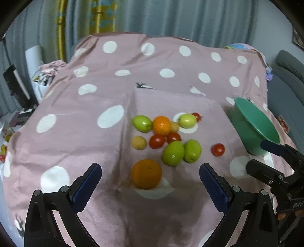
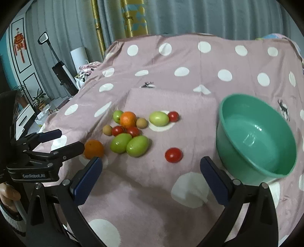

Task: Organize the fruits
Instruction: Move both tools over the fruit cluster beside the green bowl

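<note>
Fruit lies loose on a pink dotted cloth. A big orange sits just ahead of my left gripper, which is open and empty. Beyond it lie two green fruits, a second orange, red tomatoes and small tan fruits. One tomato lies apart, ahead of my right gripper, which is also open and empty. An empty green bowl stands to its right. The left gripper shows beside the big orange.
The cloth drops off at the near and side edges. Grey curtains hang behind. A grey chair stands to the right, and an upright vacuum and potted plants to the left. A hand holds the left gripper's handle.
</note>
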Demonstrator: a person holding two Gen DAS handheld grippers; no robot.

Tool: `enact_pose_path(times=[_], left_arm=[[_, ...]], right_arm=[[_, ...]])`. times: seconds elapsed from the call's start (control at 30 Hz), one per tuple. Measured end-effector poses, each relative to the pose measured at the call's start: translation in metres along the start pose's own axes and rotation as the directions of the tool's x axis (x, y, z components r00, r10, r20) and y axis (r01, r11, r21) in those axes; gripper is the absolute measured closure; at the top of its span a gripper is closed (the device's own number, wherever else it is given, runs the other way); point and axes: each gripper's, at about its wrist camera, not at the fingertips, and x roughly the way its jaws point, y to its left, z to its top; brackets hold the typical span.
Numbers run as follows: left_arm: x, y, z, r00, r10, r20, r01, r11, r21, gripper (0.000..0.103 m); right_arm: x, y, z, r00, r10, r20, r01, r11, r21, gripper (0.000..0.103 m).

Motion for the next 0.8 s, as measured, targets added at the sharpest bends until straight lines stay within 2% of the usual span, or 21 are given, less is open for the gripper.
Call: enact_pose_path(times=[0.33, 0.6, 0.8], left_arm=[[0.013, -0.003, -0.003, 0.998, -0.056, -0.018, 0.057, 0.998, 0.034, 0.001], [0.019, 0.01, -0.002, 0.995, -0.09, -0.031, 0.091, 0.996, 0.003, 0.001], [0.024, 0.012, -0.003, 0.994, -0.097, -0.047, 0.098, 0.995, 0.017, 0.001]], right_arm=[[0.017, -0.006, -0.007, 0.999, 0.041, -0.033, -0.041, 0.999, 0.006, 0.0], [0.032, -0.017, -0.009, 0.997, 0.049, -0.063, -0.046, 0.998, 0.046, 0.001], [0.042, -0.017, -0.011, 0.991, 0.111, -0.081, -0.105, 0.992, 0.07, 0.002]])
